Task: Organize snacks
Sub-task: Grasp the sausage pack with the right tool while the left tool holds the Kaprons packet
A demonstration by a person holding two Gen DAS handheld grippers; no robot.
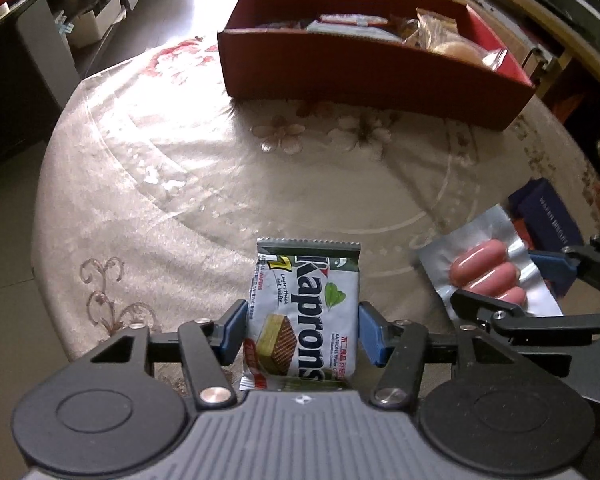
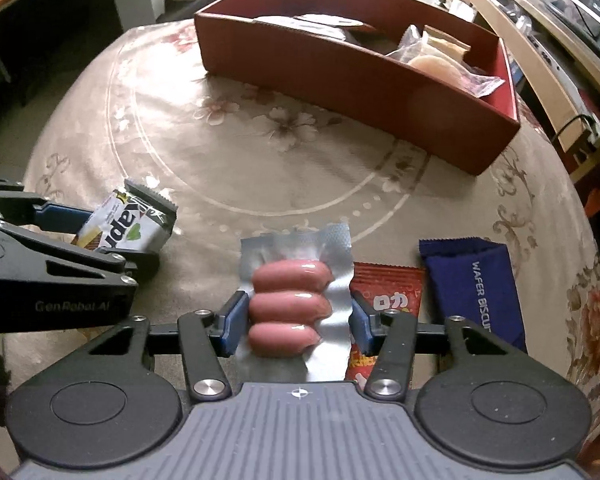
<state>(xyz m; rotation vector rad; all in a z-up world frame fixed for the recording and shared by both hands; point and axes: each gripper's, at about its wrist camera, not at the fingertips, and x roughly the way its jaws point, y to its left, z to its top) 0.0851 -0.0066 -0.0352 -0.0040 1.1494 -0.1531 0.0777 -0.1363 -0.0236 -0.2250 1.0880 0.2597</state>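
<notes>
Where the left wrist camera looks down its blue pads, the left gripper (image 1: 302, 330) is clenched on a silver-and-green foil wafer packet (image 1: 304, 312) printed "Kaprons", its lower end cut off behind the gripper body. Off to its right, the right gripper (image 1: 540, 284) clamps a silver vacuum pouch of three pink sausages (image 1: 488, 272), half covering a dark blue wrapper (image 1: 548, 216) whose lettering is too small to read. Far across the floral beige tablecloth (image 1: 180, 168) stands a red-brown cardboard box (image 1: 364, 68) of packaged snacks, their labels illegible.

In the right wrist view, the sausage pouch (image 2: 292, 304) sits pinched between the right gripper's pads (image 2: 238, 324). Beside it lie a red snack sachet (image 2: 388, 300), partly hidden, and the blue wrapper (image 2: 476, 284) reading "WAFER BISCUIT", its last letters cut off. The left gripper's body reads "GenRobot AI".
</notes>
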